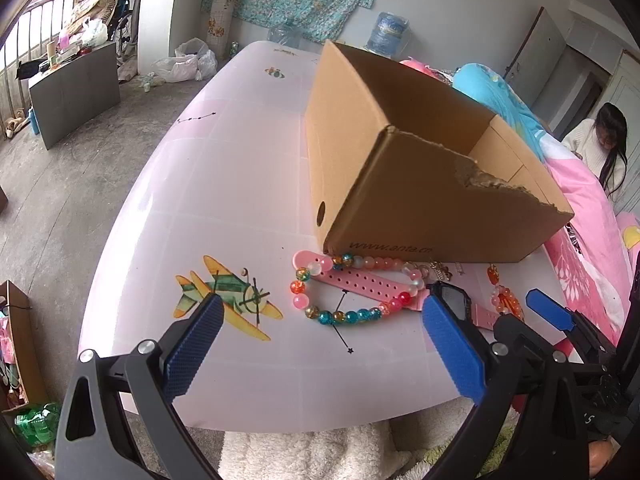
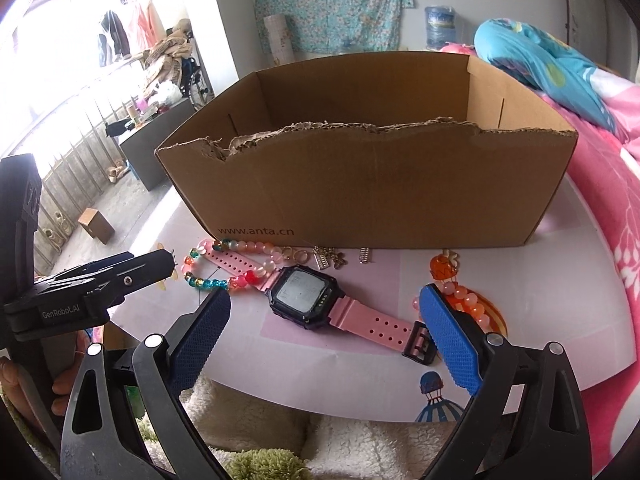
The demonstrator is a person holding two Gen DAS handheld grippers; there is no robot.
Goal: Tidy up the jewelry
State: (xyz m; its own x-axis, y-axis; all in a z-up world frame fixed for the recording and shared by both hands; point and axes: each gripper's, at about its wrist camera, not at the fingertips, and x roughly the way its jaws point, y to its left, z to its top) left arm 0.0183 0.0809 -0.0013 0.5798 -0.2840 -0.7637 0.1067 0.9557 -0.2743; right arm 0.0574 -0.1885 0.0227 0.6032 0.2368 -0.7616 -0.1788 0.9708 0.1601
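Observation:
A pink-strapped watch (image 2: 304,294) with a black case lies flat on the pink table (image 1: 200,200), in front of an open cardboard box (image 2: 360,184). My right gripper (image 2: 326,294) is open and straddles the watch without touching it; the buckle lies by its right finger. A multicoloured bead bracelet (image 1: 352,316) lies across the watch strap, between the open fingers of my left gripper (image 1: 322,302). An orange bead bracelet (image 2: 468,304) is partly hidden behind the right finger. Small metal charms (image 2: 324,258) lie along the box's front wall.
The box's near wall is torn and low. A pink bed (image 2: 608,208) runs along the table's right side, and a person (image 1: 600,148) sits far right. A fluffy rug (image 2: 360,440) lies below the table's near edge. My left gripper (image 2: 154,260) reaches in from the left.

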